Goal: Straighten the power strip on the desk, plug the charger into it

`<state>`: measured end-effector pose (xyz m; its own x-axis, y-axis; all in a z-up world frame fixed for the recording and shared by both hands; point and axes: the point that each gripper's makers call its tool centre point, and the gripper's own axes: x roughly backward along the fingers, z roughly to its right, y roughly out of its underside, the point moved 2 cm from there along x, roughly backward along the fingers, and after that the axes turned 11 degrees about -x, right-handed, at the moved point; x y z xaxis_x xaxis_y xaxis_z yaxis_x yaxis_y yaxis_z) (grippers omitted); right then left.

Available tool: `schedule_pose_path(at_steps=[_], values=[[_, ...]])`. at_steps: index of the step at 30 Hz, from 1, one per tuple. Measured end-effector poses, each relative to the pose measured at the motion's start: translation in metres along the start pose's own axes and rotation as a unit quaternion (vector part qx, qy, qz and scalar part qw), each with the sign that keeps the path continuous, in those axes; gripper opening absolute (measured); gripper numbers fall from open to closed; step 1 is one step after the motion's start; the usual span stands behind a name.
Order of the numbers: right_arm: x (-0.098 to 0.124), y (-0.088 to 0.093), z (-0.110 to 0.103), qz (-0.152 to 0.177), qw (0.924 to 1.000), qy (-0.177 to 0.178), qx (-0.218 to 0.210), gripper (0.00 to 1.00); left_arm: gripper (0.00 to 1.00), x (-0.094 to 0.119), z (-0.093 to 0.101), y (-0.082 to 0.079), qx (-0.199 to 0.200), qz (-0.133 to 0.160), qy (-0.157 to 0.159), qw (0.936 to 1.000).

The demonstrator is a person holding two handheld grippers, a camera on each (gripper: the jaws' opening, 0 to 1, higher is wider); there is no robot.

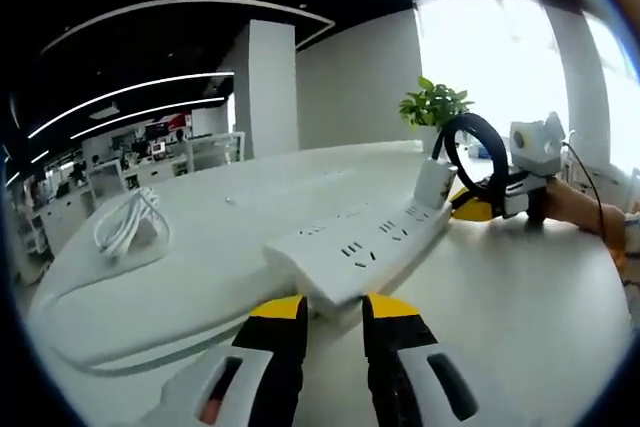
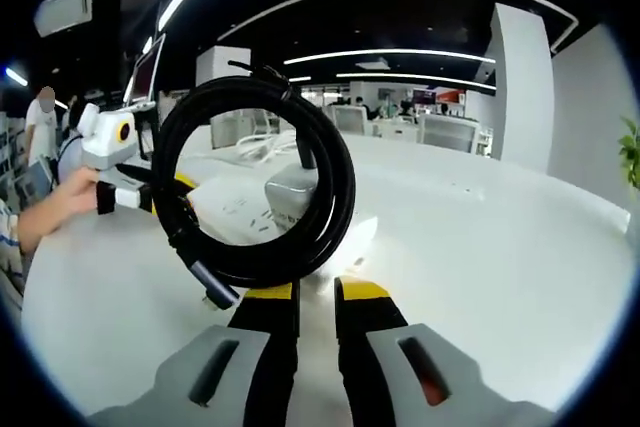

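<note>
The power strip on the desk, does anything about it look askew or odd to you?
Yes. The white power strip lies diagonally across the desk with one end lifted off the surface, and a coiled black cable rises in a loop at its far end.

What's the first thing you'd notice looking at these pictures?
Probably the white power strip, lying on the white desk with one end between the jaws of the left hand-held gripper. Next comes the coiled black cable, looping just above the right hand-held gripper. A bundled white cord rests farther left.

Bright window (image 1: 520,57); white pillar (image 1: 272,87)
</note>
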<state>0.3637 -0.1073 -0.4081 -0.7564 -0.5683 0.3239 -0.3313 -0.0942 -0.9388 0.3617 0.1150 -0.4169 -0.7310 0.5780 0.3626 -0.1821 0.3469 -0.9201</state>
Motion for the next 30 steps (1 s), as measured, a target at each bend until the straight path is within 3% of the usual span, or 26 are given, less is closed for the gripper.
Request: schedule_pose_path(at_steps=[5, 9, 12, 15, 21, 30], values=[[0.009, -0.003, 0.008, 0.006, 0.9999, 0.008, -0.009, 0.14, 0.23, 0.003, -0.002, 0.002, 0.005, -0.003, -0.007, 1.0000], [0.020, -0.010, 0.015, 0.029, 0.9979, 0.008, -0.057, 0.14, 0.23, 0.008, -0.004, 0.002, 0.003, -0.004, -0.014, 0.9999], [0.025, -0.007, 0.018, 0.029, 0.9972, 0.014, -0.067, 0.14, 0.23, 0.011, -0.006, 0.001, 0.001, -0.005, -0.019, 0.9998], [0.030, -0.004, 0.025, 0.024, 0.9980, 0.047, -0.036, 0.14, 0.23, 0.014, -0.009, -0.002, -0.002, -0.004, -0.025, 0.9997], [0.040, 0.001, 0.021, 0.017, 0.9980, 0.054, -0.027, 0.15, 0.23, 0.024, -0.009, -0.001, -0.009, -0.010, -0.035, 0.9993], [0.058, 0.008, 0.020, 0.003, 0.9963, 0.083, 0.018, 0.19, 0.24, 0.043, 0.002, 0.004, -0.028, -0.028, -0.057, 0.9976]])
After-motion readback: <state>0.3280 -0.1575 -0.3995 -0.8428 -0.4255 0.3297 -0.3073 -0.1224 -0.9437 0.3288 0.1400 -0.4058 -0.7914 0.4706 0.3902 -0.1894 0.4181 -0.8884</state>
